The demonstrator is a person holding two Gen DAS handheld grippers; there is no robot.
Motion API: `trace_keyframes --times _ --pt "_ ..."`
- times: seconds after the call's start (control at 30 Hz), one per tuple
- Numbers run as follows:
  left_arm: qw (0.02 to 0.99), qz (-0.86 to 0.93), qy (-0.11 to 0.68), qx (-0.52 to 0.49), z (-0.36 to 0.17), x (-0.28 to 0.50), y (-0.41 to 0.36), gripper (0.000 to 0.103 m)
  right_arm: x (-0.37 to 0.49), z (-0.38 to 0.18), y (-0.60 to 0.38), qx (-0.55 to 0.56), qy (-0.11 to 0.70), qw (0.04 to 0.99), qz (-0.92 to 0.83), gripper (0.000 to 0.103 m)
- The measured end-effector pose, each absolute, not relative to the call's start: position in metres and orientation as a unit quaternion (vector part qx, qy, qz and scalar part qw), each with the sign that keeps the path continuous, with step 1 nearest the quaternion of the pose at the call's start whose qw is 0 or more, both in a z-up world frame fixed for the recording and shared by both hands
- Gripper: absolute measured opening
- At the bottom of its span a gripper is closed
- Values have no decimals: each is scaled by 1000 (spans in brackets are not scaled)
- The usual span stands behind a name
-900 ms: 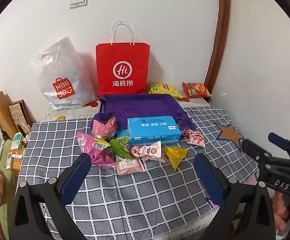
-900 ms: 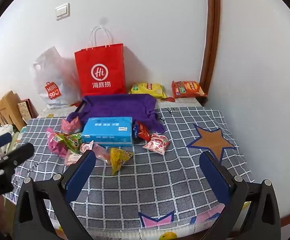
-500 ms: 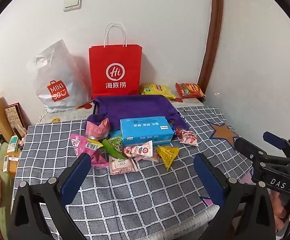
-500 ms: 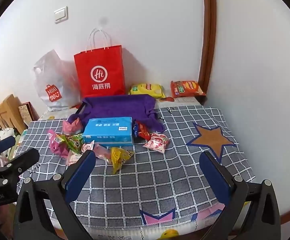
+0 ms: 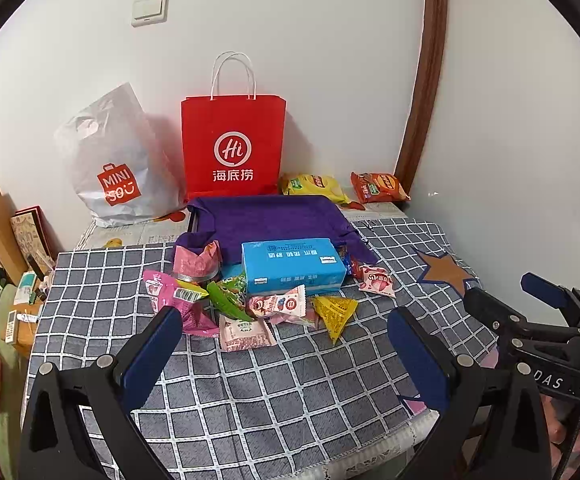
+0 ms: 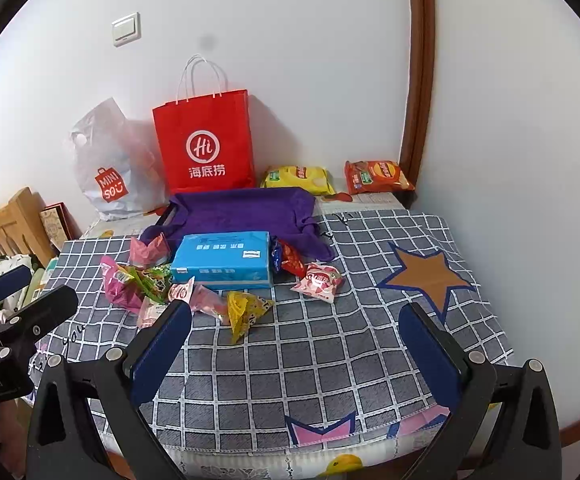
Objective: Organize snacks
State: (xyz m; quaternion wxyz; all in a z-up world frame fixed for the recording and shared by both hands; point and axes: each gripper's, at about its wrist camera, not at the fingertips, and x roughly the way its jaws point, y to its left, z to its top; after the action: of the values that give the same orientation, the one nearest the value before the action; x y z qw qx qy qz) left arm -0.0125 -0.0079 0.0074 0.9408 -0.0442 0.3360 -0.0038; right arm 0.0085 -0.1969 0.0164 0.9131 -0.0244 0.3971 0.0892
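Claws agape, tilted over snacks

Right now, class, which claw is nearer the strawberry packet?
Right. The strawberry packet lies between the right claw's fingers, ahead; the left claw sits farther left.
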Motion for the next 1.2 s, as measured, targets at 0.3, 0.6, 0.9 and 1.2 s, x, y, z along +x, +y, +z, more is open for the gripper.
trace_keyframes --times 0.3,0.6,0.9,1.2 --pt "941 -1 336 -47 7 -14 -7 102 7 16 -196 -21 399 912 90 103" --pt "940 1 337 -50 7 -13 -4 102 5 16 -193 -22 396 914 92 103" --pt "941 0 336 -50 6 -14 -5 102 5 15 -193 -19 398 912 93 103" --pt "943 -1 329 -49 7 -17 -7 102 3 17 -191 -18 393 915 95 103"
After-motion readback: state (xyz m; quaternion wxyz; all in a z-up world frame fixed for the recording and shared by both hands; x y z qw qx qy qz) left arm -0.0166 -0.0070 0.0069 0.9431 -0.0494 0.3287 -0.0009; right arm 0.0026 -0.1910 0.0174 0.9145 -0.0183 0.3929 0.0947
